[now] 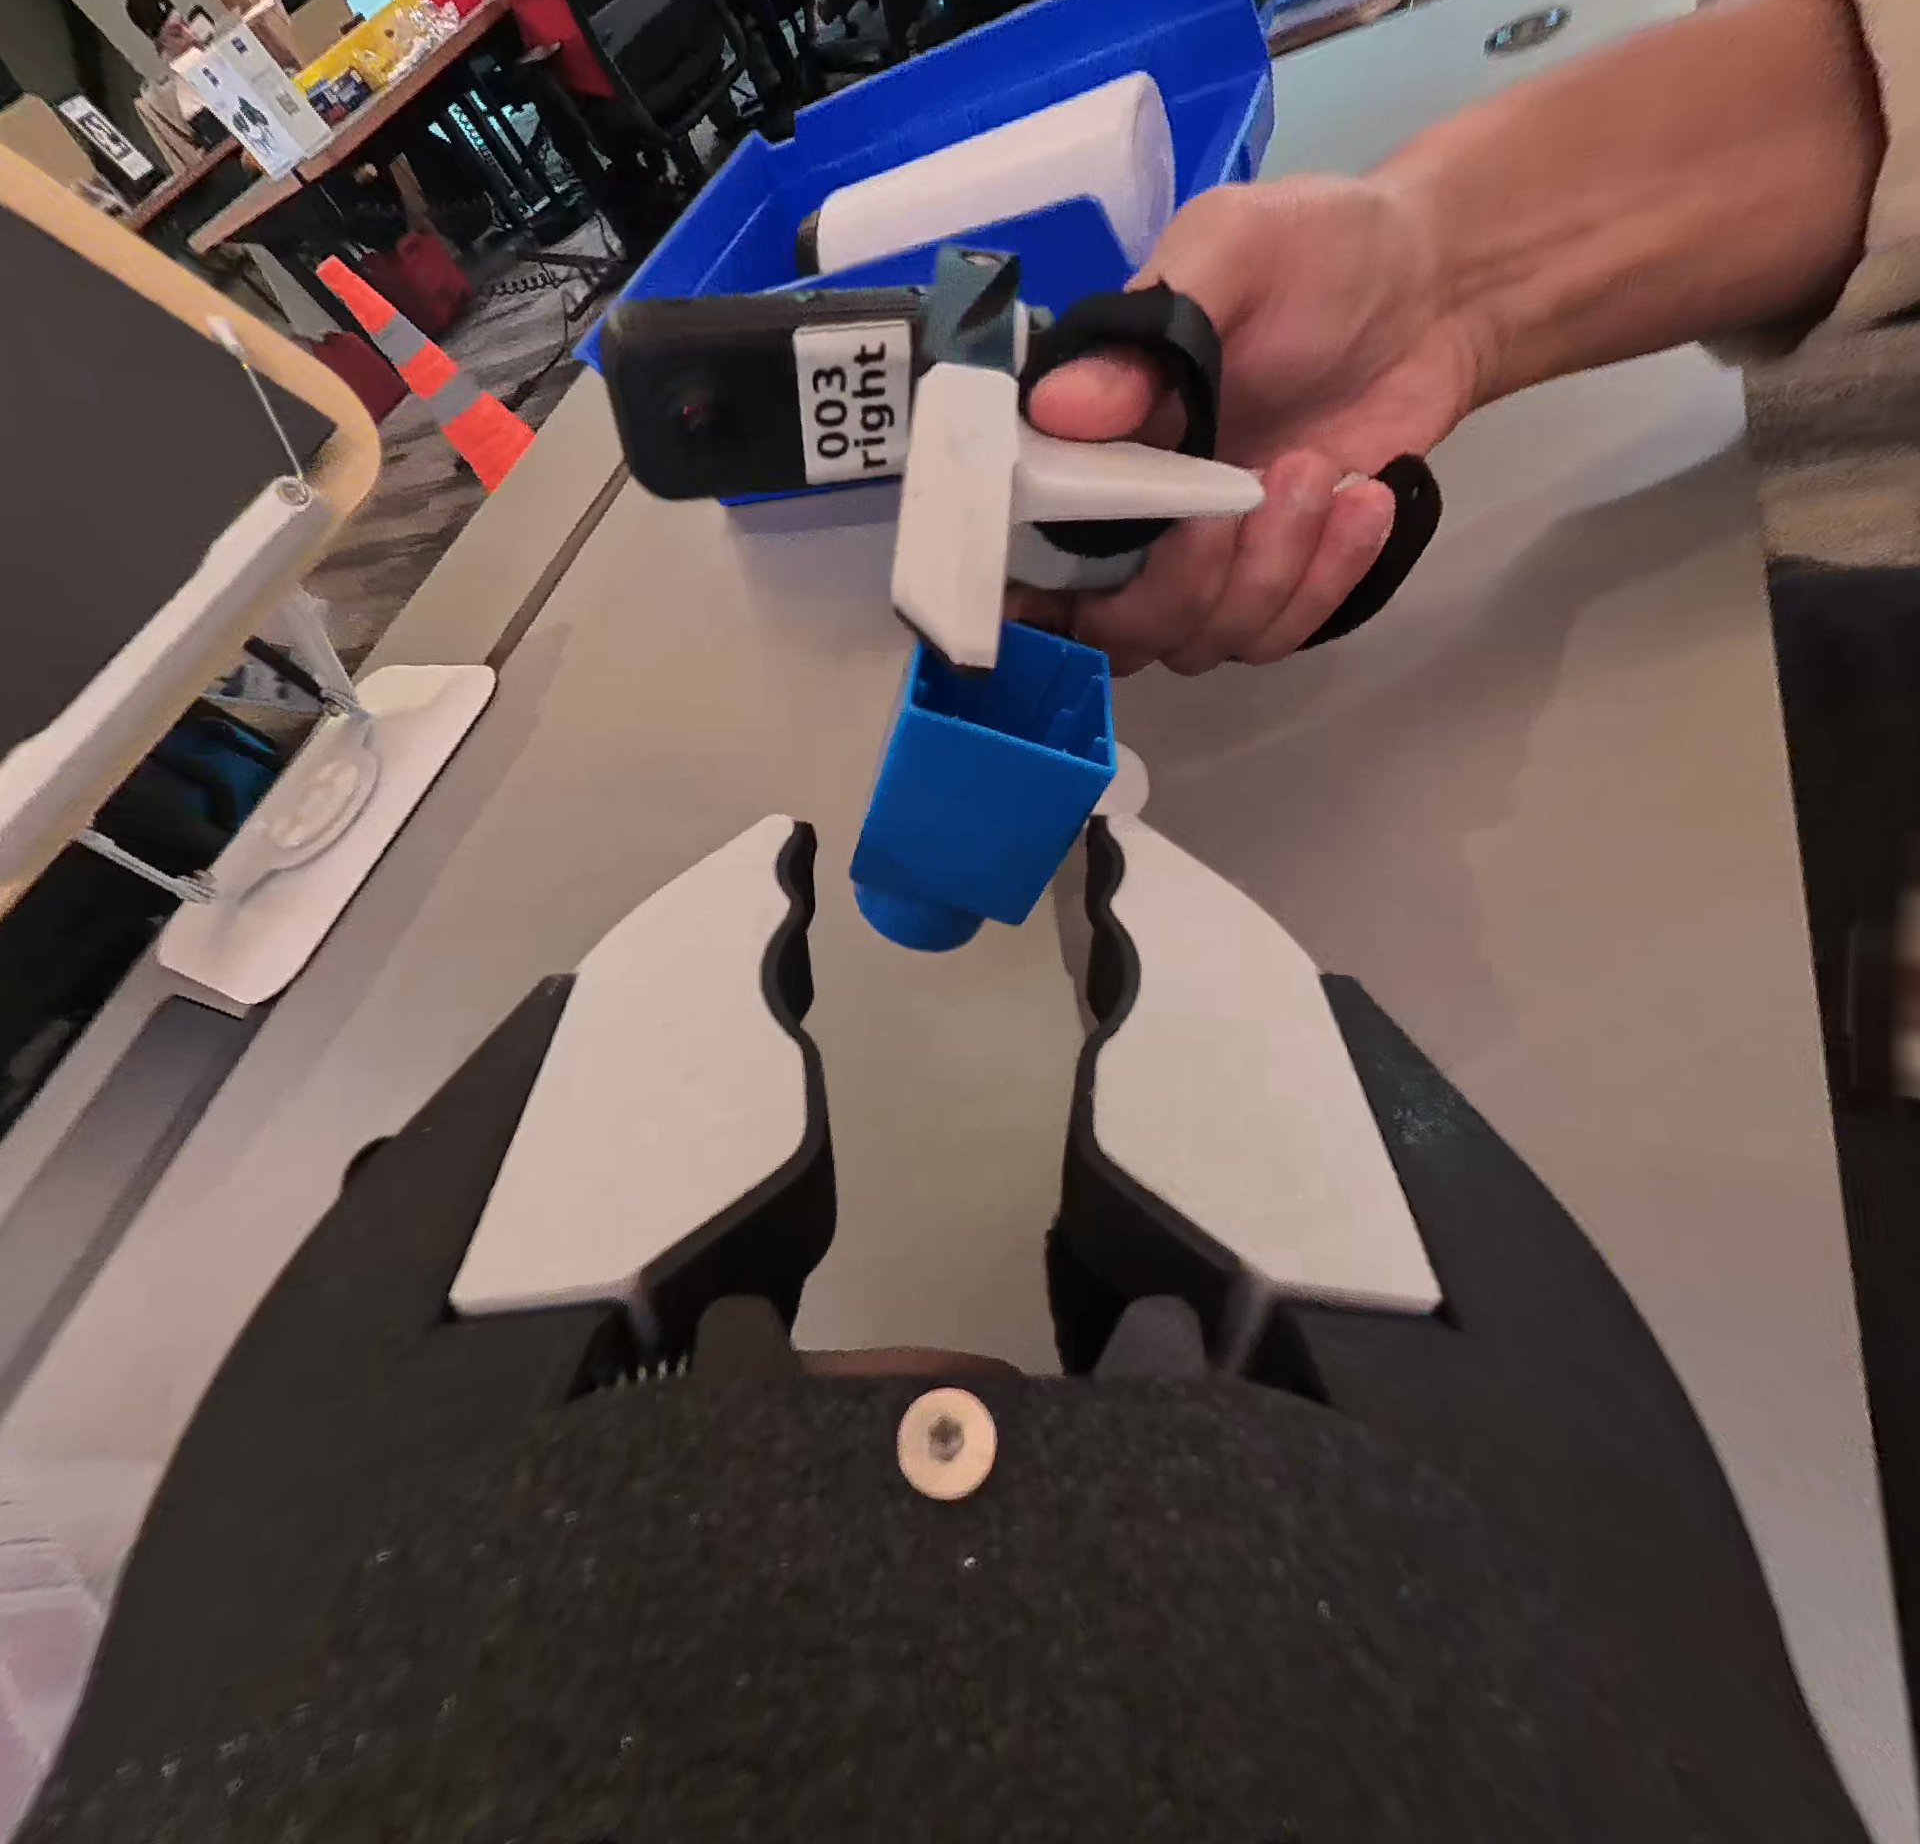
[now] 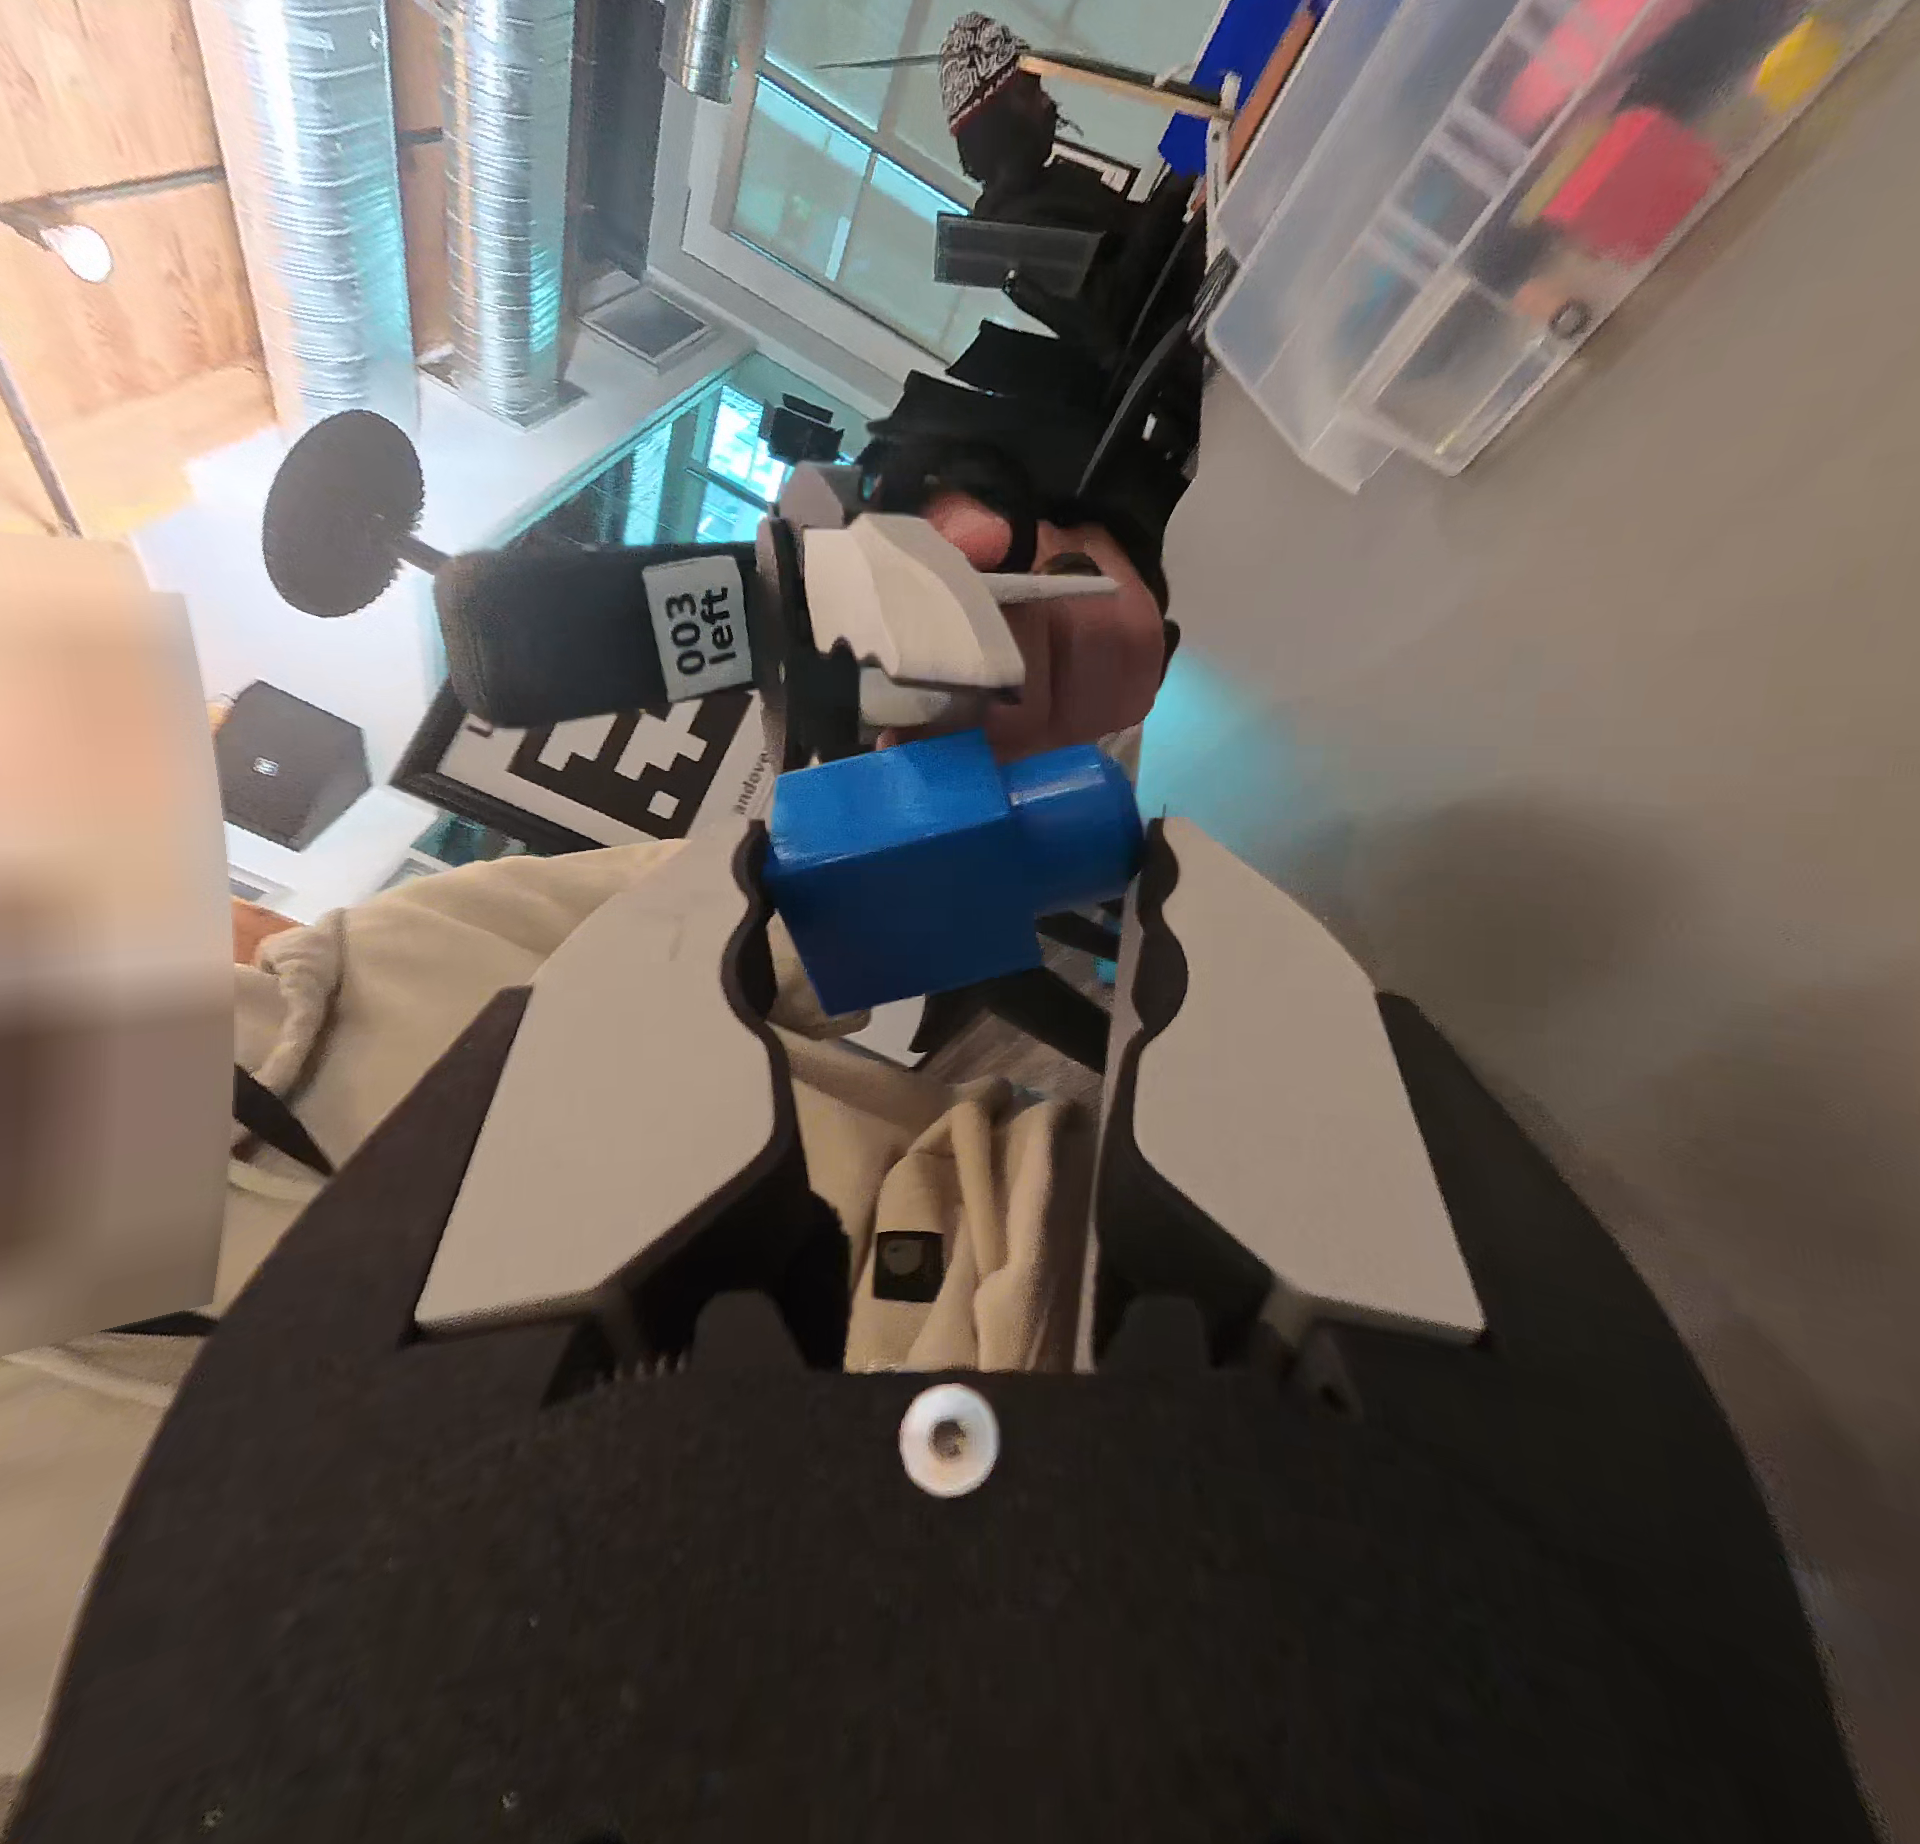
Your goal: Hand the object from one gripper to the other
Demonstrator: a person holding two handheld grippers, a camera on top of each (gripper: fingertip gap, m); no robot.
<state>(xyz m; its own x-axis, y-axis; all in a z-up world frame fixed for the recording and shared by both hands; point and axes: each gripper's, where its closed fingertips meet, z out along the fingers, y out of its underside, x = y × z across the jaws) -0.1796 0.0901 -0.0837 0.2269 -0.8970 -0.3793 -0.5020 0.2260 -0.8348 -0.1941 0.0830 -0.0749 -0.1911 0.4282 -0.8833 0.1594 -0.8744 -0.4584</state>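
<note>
Your right gripper (image 2: 951,864) pinches the blue plastic block (image 2: 914,880) end to end; left gripper (image 1: 945,859) fingers spread around its free end, ready to receive.

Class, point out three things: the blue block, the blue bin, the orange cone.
blue block (image 1: 982,807): left wrist view, its front face.
blue bin (image 1: 1164,28): left wrist view, its far wall.
orange cone (image 1: 436,381): left wrist view, its striped middle.
</note>
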